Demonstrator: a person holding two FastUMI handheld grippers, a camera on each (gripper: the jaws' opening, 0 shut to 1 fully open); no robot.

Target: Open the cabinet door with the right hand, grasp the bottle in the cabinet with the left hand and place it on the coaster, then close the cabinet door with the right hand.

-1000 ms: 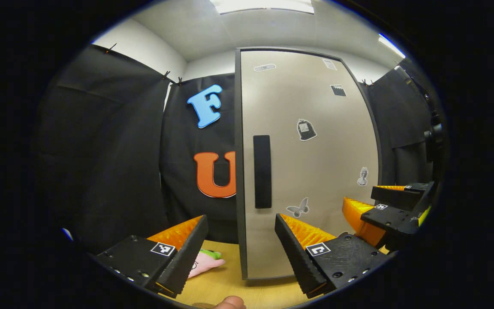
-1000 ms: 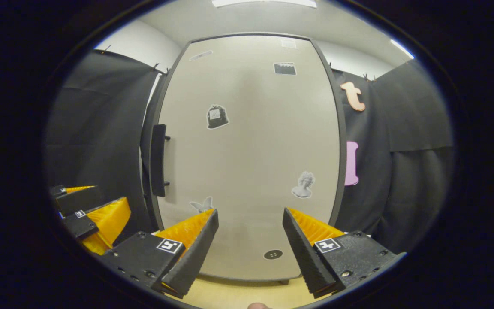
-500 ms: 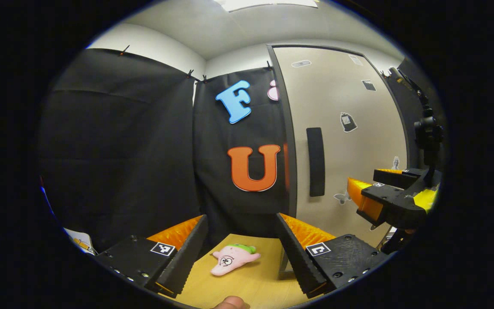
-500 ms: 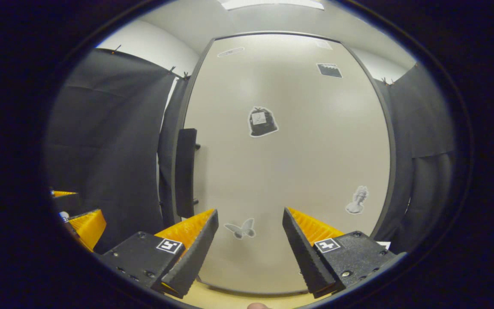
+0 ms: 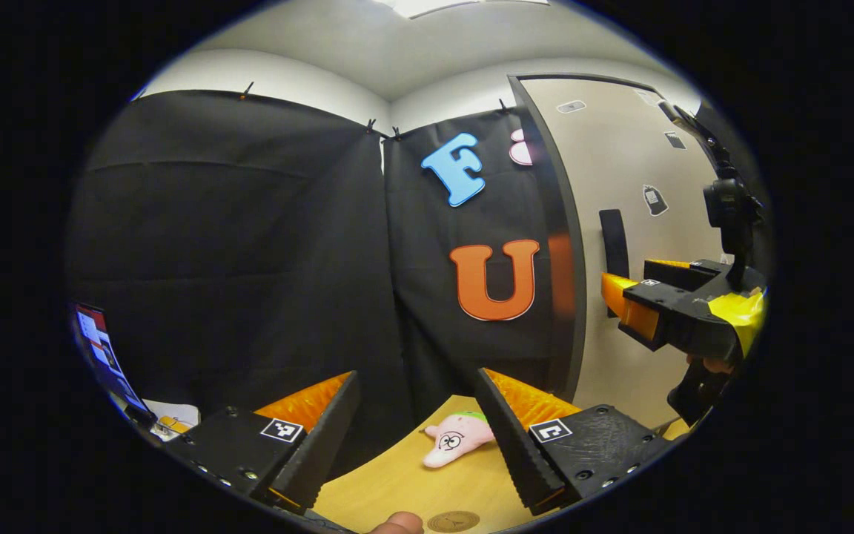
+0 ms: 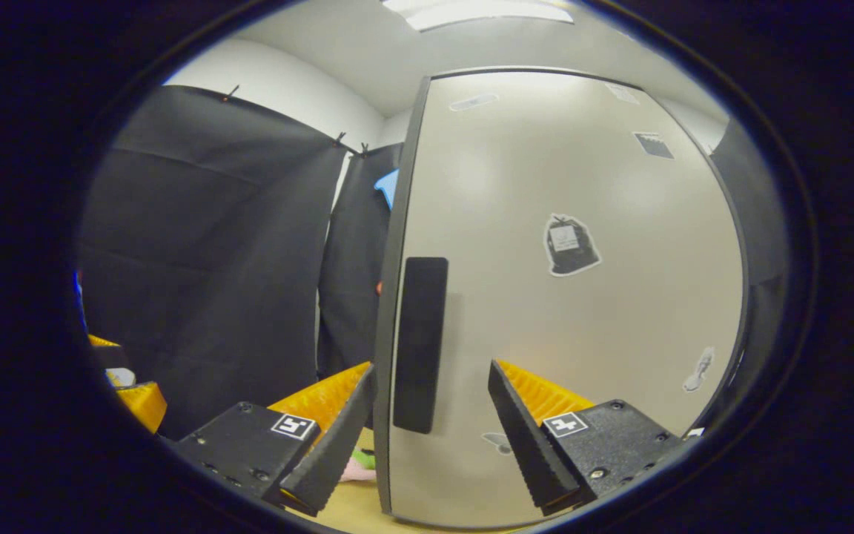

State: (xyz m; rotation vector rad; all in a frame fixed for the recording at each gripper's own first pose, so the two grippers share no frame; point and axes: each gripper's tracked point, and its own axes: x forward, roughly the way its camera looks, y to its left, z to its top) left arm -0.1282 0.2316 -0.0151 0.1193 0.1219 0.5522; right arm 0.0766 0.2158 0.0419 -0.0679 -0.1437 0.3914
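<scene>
In the right gripper view the right gripper [image 6: 431,415] hangs before the closed cabinet door [image 6: 568,319], its jaws wide apart and holding nothing, with the door's dark upright handle [image 6: 419,345] standing between them and just beyond the fingertips. The pale door carries several small stickers: a dark sack-shaped one [image 6: 570,245] with a white tag whose writing is too small to read, a dark rectangle [image 6: 652,144] near the top right, and a pale figure [image 6: 698,370] low on the right edge. The bottle cannot be seen behind the shut door. In the left gripper view the left gripper [image 5: 416,423] is held over the wooden counter [image 5: 397,482], off to the left of the cabinet, jaws also wide and empty. A pink plush toy [image 5: 451,441] with a green top lies on the counter between its fingers, and the round brown coaster [image 5: 454,521] sits at the near edge, beside a fingertip [image 5: 396,523] of the person; any marking on it is unreadable. Farther right in that view, the right gripper approaches the handle.
</scene>
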